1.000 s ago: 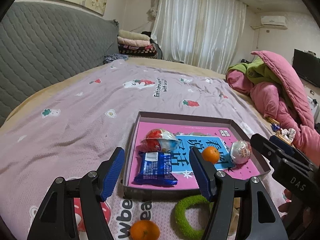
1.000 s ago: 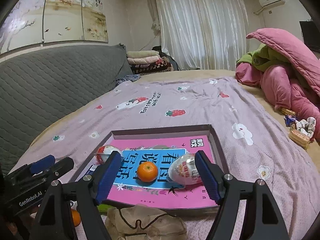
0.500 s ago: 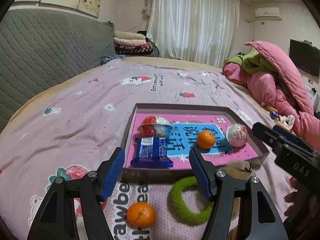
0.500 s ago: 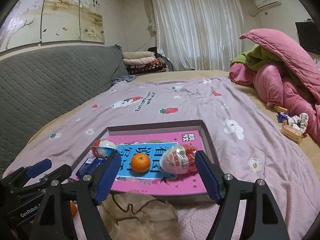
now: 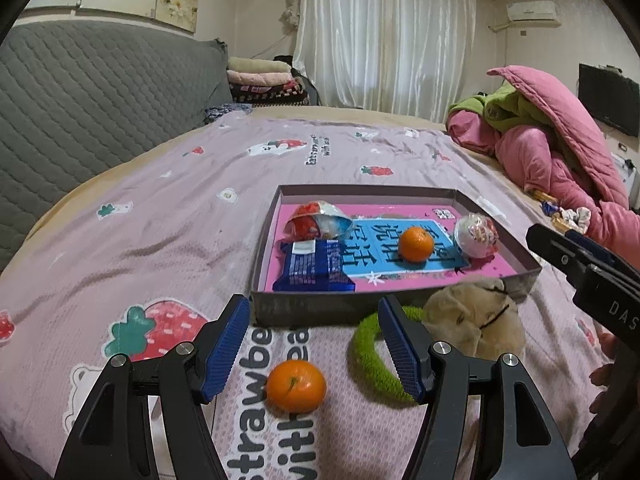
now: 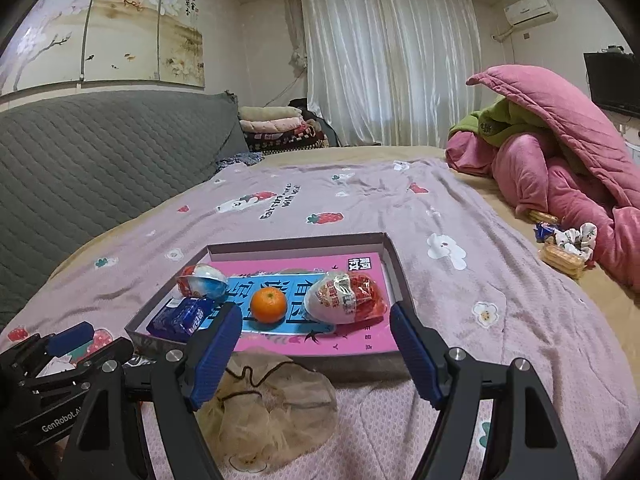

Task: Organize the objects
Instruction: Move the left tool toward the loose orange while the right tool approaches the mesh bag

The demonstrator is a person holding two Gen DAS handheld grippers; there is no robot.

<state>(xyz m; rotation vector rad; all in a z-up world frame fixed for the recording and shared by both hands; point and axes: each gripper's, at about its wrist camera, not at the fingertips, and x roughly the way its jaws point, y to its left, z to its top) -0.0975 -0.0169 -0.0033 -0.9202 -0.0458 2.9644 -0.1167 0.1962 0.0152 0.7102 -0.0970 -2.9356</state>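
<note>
on the bed [image 5: 168, 240], just past your two grippers, sits the box [image 5: 320, 308] with a pink book lining its bottom. inside it you've got a blue packet [image 5: 316, 266] at the near left, a foil egg [image 5: 320, 220] behind that, an orange [image 5: 417, 243] in the middle and a second egg [image 5: 476, 236] on the right. your left gripper [image 5: 312, 344] has its jaws apart with nothing in them, hanging over a loose orange [image 5: 295, 385] that lies on the blanket this side of the box. a green ring [image 5: 376, 354] lies just right of that orange, its far edge near the box wall, and a beige pouch [image 5: 476, 320] sits beside the ring. your right gripper [image 6: 316, 352] is spread wide too, empty, with the pouch [image 6: 272, 404] under it.
</note>
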